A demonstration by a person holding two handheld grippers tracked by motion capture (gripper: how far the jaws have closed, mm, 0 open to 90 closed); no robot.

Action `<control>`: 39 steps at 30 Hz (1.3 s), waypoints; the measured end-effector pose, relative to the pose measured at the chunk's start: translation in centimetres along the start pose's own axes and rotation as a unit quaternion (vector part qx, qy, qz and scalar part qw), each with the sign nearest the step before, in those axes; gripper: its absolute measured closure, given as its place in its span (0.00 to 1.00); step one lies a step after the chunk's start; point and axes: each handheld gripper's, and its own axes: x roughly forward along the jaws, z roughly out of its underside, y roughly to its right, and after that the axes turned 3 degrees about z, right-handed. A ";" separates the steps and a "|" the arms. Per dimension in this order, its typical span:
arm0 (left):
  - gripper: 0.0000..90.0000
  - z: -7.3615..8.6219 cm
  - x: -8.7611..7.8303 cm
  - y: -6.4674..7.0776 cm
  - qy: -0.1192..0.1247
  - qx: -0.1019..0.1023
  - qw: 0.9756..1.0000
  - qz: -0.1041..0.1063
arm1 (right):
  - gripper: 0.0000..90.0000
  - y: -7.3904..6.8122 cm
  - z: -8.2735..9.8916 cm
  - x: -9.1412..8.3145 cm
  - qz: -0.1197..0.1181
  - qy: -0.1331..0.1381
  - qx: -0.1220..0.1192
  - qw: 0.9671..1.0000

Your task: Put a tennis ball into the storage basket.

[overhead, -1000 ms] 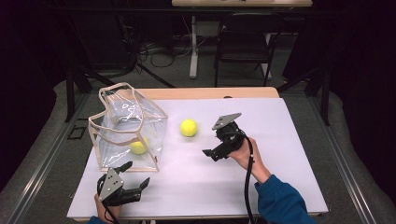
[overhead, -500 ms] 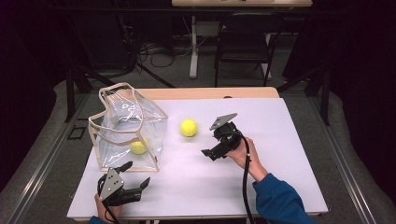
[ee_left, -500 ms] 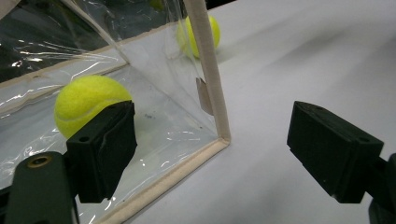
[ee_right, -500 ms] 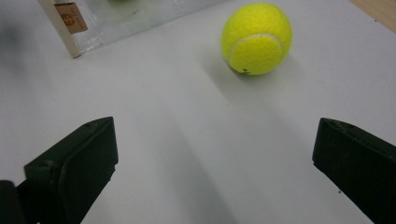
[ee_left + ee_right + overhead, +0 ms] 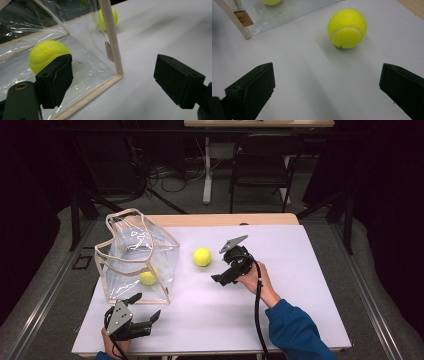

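Reach step: right gripper point(image 5: 226, 276), jaws wide apart and empty, points at the loose yellow felt tennis ball point(image 5: 202, 256) on the white table point(image 5: 300, 310), ball near, at its 11 o'clock. Second yellow tennis ball point(image 5: 148, 277) already sits inside the clear plastic tote bag with beige trim point(image 5: 137, 257). Left gripper point(image 5: 145, 312) waits spread at the bag's 6 o'clock; next move likely calls for straddling the loose ball and closing.

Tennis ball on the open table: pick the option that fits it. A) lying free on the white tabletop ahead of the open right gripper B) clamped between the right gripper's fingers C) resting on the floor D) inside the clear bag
A: the loose tennis ball lies on the white tabletop, clear of the right gripper and its spread fingers.
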 end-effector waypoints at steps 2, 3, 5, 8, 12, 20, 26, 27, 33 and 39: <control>0.18 0.0 0.0 0.0 0.000 0.000 1.000 0.000 | 0.00 0.1 -0.1 0.1 0.000 -0.001 0.000 1.000; 0.18 0.0 0.0 0.0 0.000 0.001 1.000 0.000 | 0.00 0.2 -0.2 0.2 -0.001 -0.002 0.002 1.000; 0.18 0.0 0.0 0.0 0.001 0.003 1.000 0.000 | 0.00 0.2 -0.3 0.3 0.000 -0.001 0.003 1.000; 0.18 0.0 0.0 0.0 0.001 0.003 1.000 0.001 | 0.00 0.4 -0.4 0.3 -0.001 0.001 0.002 1.000; 0.18 -0.1 0.0 0.0 0.001 0.005 1.000 0.003 | 0.00 0.5 -0.6 0.6 0.000 0.000 0.002 1.000; 0.18 -0.1 0.0 0.0 0.002 0.005 1.000 0.004 | 0.00 0.9 -1.2 0.9 0.001 -0.001 0.003 1.000; 0.18 0.0 0.0 0.0 0.000 0.002 1.000 0.002 | 0.00 1.2 -1.8 0.9 0.002 0.004 0.005 1.000; 0.18 0.0 0.0 0.0 0.000 0.003 1.000 0.002 | 0.00 1.2 -1.9 0.9 0.002 0.004 0.005 1.000; 0.18 -0.1 0.1 0.0 0.001 0.005 1.000 0.001 | 0.00 1.3 -2.6 1.3 0.000 0.003 0.000 1.000; 0.18 -0.1 0.1 0.0 0.000 0.004 1.000 0.002 | 0.00 1.3 -3.2 1.5 0.003 -0.002 -0.005 1.000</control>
